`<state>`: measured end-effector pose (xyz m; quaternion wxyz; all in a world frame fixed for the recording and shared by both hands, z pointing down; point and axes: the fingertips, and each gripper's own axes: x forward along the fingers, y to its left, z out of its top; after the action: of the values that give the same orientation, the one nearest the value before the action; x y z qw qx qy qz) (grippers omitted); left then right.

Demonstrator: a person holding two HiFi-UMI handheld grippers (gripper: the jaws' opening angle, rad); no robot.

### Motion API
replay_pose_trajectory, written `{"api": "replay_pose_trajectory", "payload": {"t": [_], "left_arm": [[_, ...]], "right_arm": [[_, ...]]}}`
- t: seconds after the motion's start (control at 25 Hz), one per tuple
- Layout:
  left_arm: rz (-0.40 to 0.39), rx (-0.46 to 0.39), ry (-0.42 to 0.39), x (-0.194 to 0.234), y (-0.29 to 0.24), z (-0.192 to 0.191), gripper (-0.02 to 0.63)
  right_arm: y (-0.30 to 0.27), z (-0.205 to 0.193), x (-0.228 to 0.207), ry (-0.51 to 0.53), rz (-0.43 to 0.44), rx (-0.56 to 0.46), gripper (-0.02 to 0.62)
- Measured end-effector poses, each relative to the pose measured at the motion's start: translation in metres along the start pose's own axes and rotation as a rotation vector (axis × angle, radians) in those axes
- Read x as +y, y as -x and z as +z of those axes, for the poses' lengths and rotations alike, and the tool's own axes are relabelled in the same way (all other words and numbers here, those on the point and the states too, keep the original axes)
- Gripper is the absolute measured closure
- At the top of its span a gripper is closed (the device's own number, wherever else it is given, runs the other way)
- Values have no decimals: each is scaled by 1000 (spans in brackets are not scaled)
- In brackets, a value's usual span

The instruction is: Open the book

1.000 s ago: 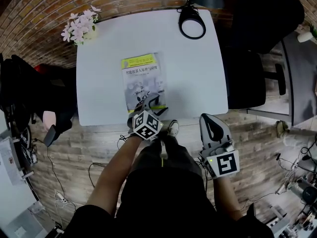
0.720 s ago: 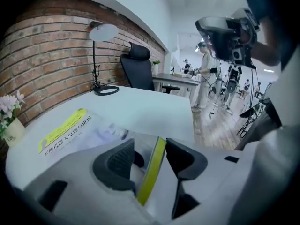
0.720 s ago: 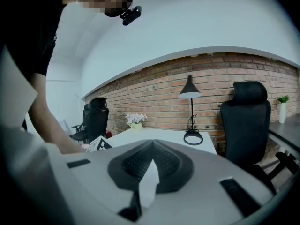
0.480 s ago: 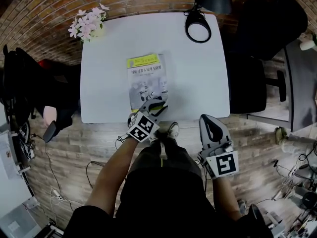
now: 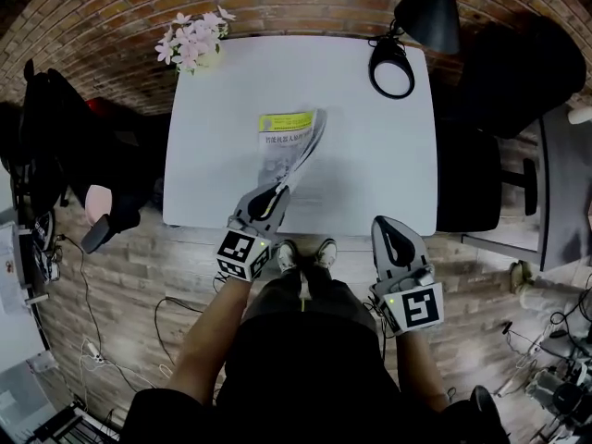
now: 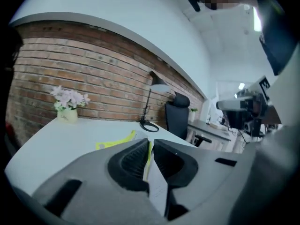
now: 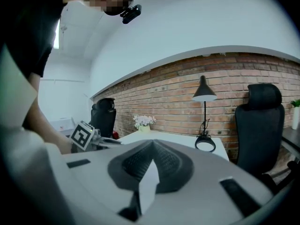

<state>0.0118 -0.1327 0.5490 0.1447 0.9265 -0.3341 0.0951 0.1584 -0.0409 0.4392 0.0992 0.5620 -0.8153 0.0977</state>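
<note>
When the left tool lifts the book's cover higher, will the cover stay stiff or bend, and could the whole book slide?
The cover will probably bend: it already curves up toward the left tool, whose jaws are closing on its edge. The book looks thin, so likely light; on the smooth white table it may slide or lift with the cover.

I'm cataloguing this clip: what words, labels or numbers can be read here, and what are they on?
On the book: yellow band and dark title line, both too small to read.
On the left gripper (jaws closing on the book's cover) and right gripper: square black-and-white markers, no words.
</note>
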Motion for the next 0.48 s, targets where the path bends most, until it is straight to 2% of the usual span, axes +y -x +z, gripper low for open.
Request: {"api": "replay_pose_trajectory", "payload": {"t": [0.16, 0.24, 0.32, 0.48], "left_arm": [[140, -187, 332, 55, 40, 15, 558], [209, -269, 473, 83, 61, 14, 558], [268, -336, 556, 110, 80, 13, 558], [348, -423, 624, 154, 111, 16, 558]], "right_arm": [[-13, 9, 9, 22, 30, -5, 581], [-20, 13, 14, 31, 43, -6, 581], [-27, 18, 19, 42, 56, -6, 581], [-39, 22, 24, 61, 62, -14, 581]]}}
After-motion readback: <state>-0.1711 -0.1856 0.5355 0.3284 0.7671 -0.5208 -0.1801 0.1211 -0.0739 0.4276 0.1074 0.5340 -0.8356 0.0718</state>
